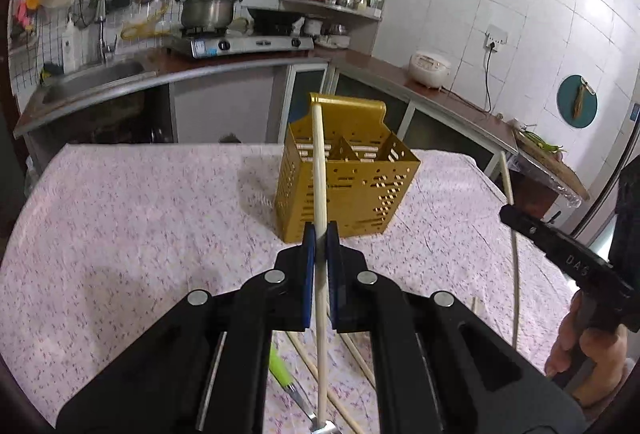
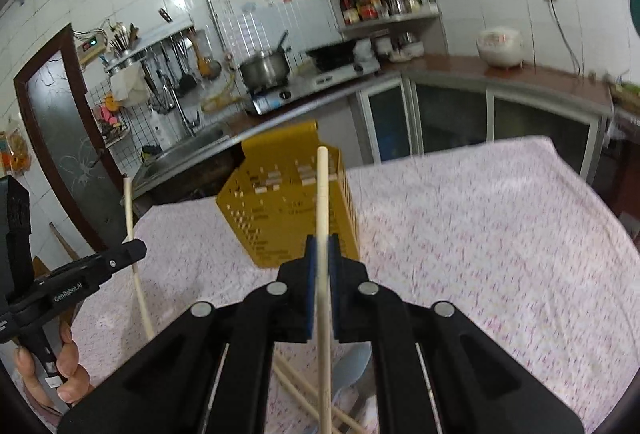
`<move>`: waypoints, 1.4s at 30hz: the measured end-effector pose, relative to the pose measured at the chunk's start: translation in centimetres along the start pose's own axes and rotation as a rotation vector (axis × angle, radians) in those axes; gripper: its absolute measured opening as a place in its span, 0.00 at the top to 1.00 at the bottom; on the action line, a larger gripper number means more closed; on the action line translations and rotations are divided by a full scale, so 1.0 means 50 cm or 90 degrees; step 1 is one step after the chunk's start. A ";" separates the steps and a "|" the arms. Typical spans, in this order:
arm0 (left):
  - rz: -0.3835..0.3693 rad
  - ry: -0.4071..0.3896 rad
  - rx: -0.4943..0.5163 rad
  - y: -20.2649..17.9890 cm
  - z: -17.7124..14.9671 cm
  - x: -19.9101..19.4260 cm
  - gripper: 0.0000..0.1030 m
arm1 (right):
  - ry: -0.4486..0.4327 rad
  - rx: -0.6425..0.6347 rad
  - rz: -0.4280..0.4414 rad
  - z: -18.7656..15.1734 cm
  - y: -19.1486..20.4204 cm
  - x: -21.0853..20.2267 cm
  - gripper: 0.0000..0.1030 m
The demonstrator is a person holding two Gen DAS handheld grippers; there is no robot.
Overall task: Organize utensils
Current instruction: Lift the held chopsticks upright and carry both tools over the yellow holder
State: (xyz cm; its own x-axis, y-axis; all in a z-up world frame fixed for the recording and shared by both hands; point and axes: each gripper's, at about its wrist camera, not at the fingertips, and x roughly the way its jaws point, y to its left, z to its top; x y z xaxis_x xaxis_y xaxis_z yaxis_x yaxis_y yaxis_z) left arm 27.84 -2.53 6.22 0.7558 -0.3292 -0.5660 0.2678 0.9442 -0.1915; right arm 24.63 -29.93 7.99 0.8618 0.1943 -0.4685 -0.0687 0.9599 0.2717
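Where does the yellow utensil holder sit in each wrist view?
Left wrist: yellow holder at centre, just beyond the left gripper and its chopstick.
Right wrist: holder left of centre, behind the right gripper.
Shared landmark: steel pot on the stove.

left gripper (image 1: 320, 234): black, blue fingers (image 1: 309, 254), silver screws | right gripper (image 2: 322, 246): same
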 end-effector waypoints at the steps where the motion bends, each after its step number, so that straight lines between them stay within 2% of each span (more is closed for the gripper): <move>1: 0.003 -0.013 0.008 -0.005 0.001 -0.004 0.96 | -0.012 -0.004 -0.001 0.003 0.002 -0.004 0.94; 8: -0.008 -0.043 0.010 -0.012 0.022 -0.018 0.96 | -0.109 -0.042 -0.003 0.017 0.014 -0.029 0.94; 12: -0.007 -0.053 0.017 -0.018 0.037 -0.025 0.96 | -0.157 -0.048 0.020 0.027 0.017 -0.033 0.94; 19: 0.008 -0.065 0.052 -0.035 0.052 -0.047 0.96 | -0.156 -0.036 0.037 0.036 0.017 -0.020 0.94; 27: -0.004 -0.023 0.055 -0.046 0.100 -0.045 0.96 | -0.125 -0.034 0.022 0.065 0.012 0.010 0.94; 37: -0.004 -0.085 0.070 -0.064 0.204 -0.070 0.96 | -0.186 -0.048 0.020 0.155 0.024 0.041 0.94; 42: -0.004 -0.095 0.057 -0.050 0.245 -0.044 0.96 | -0.222 -0.048 0.016 0.189 0.025 0.066 0.94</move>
State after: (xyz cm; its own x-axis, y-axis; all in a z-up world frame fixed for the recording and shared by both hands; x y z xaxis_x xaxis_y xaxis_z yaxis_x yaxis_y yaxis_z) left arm 32.84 -4.23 17.78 0.8323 -0.3383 -0.4391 0.3199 0.9401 -0.1180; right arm 32.13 -30.01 14.74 0.9781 0.1504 -0.1438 -0.1183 0.9704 0.2103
